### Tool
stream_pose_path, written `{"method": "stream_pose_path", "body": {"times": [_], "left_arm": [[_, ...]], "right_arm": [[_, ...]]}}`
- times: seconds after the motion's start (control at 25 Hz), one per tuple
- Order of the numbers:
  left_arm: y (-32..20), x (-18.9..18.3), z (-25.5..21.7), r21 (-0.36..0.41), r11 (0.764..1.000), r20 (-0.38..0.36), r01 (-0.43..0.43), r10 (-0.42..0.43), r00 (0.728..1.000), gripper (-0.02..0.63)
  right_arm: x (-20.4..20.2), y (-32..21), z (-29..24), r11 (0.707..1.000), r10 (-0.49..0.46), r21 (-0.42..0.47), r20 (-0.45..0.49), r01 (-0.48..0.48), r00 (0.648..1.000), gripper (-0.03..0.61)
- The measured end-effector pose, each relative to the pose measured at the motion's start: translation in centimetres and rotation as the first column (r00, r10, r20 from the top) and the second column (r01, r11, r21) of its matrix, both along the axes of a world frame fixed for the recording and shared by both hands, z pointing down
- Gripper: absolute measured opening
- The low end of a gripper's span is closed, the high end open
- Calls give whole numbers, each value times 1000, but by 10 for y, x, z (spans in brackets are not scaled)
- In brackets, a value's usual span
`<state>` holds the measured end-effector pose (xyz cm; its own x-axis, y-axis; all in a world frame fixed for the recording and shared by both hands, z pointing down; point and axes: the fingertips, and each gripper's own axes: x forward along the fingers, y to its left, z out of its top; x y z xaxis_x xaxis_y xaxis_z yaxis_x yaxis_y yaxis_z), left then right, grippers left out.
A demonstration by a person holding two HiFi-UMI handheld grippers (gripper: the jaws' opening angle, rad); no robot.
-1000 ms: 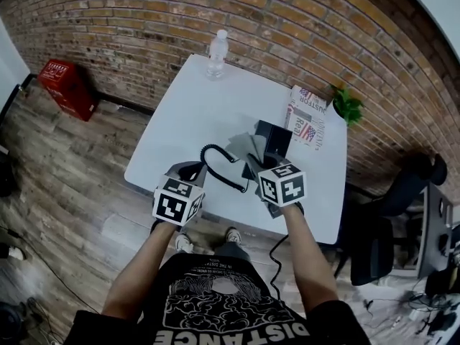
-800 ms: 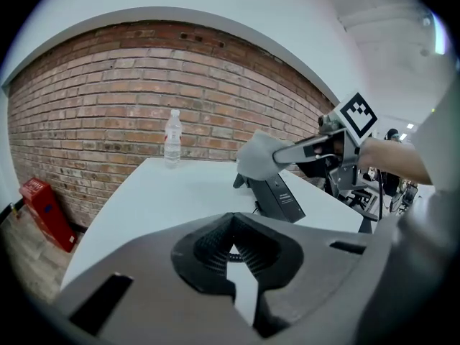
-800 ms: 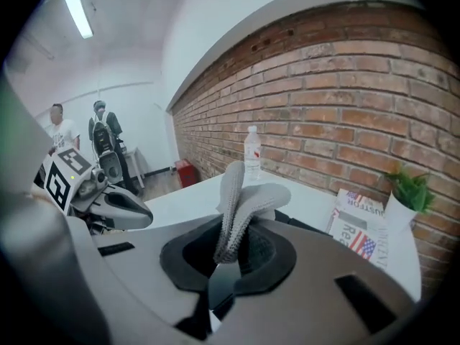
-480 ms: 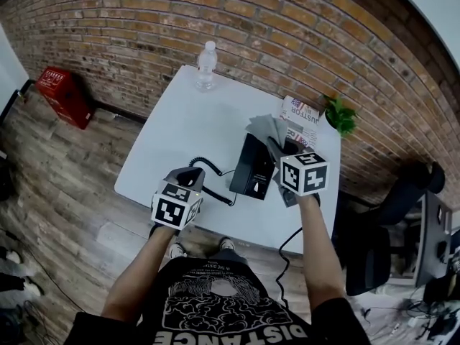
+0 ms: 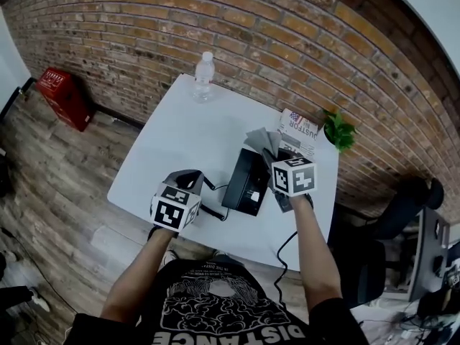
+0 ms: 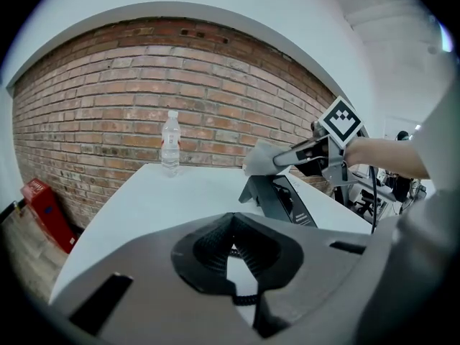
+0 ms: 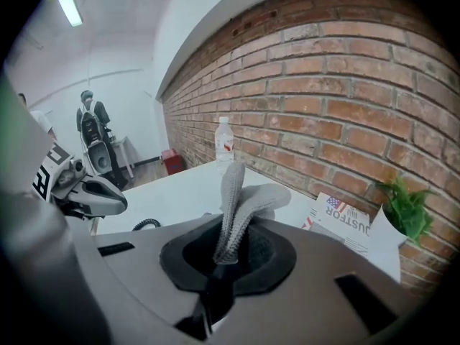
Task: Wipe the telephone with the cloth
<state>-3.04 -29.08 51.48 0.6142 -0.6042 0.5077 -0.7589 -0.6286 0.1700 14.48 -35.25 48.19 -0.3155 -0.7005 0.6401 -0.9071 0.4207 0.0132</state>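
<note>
The black telephone base (image 5: 246, 182) sits on the white table (image 5: 180, 135), its face tilted up (image 6: 282, 197). My right gripper (image 5: 271, 152) is shut on a grey cloth (image 5: 261, 140), which hangs over the base's far end; the cloth (image 7: 241, 196) sticks up from the shut jaws of my right gripper (image 7: 221, 254). My left gripper (image 5: 191, 178) hovers near the table's front edge, left of the base, shut on the telephone handset. The coiled cord (image 5: 213, 208) runs from there to the base. Between my left gripper's (image 6: 231, 249) pads only a bit of cord shows.
A water bottle (image 5: 203, 75) stands at the table's far edge by the brick wall. A newspaper (image 5: 299, 129) and a small green plant (image 5: 339, 130) lie at the far right corner. A black office chair (image 5: 392, 218) stands to the right. People stand behind the left gripper (image 7: 90, 124).
My right gripper has carried the cloth from the base's near left side up over its far end. The left gripper has stayed by the front edge with the handset.
</note>
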Motion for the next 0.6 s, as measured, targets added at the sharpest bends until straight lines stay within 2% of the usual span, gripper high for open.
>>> {"method": "stream_pose_path", "body": {"times": [0.32, 0.6], "left_arm": [[-16, -7, 1, -11, 999, 7, 39, -39, 999, 6], [-23, -17, 4, -19, 997, 4, 78, -78, 997, 6]], "right_arm": [[-15, -17, 19, 993, -76, -92, -3, 75, 997, 11], [-35, -24, 26, 984, -123, -125, 38, 126, 992, 11]]}}
